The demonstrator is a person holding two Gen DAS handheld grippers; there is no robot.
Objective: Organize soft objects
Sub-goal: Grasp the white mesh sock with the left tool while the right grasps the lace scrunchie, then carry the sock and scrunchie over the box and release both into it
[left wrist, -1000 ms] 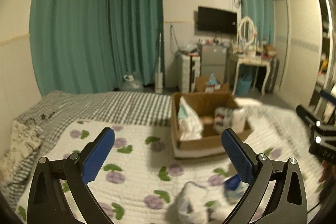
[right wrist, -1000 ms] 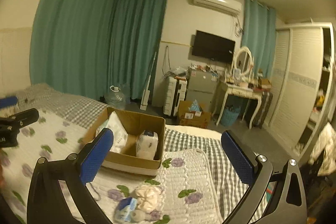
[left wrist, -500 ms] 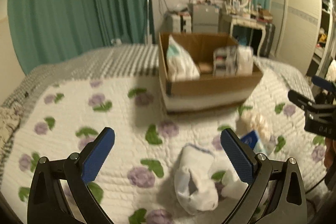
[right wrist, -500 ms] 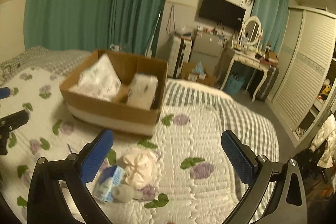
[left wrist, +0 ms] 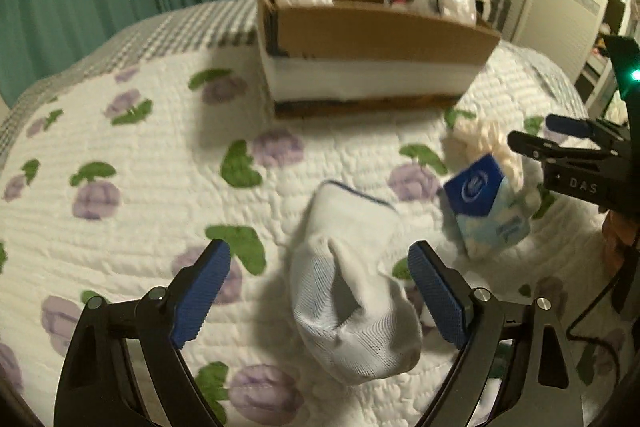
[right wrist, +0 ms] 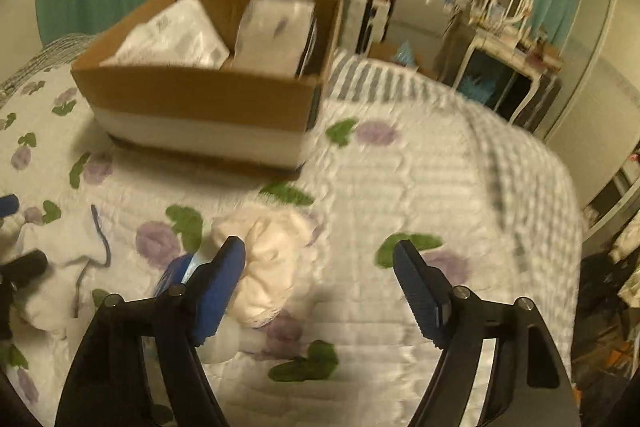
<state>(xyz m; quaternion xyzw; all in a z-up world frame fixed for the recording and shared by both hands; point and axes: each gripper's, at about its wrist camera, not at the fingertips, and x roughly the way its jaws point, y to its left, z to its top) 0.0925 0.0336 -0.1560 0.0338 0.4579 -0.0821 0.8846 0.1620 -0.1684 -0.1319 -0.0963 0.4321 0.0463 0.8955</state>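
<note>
Left wrist view has my left gripper spread wide around the white sock on the quilt, while my right gripper gapes beside the cream cloth.

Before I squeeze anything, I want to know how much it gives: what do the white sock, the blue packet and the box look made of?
White sock: knit fabric, matte; a mesh weave shows and it slumps limp. Blue packet: thin plastic film, slightly glossy, likely soft tissues or cotton inside. Box: brown cardboard, matte, with stiff straight walls and a white band around the lower part.
</note>
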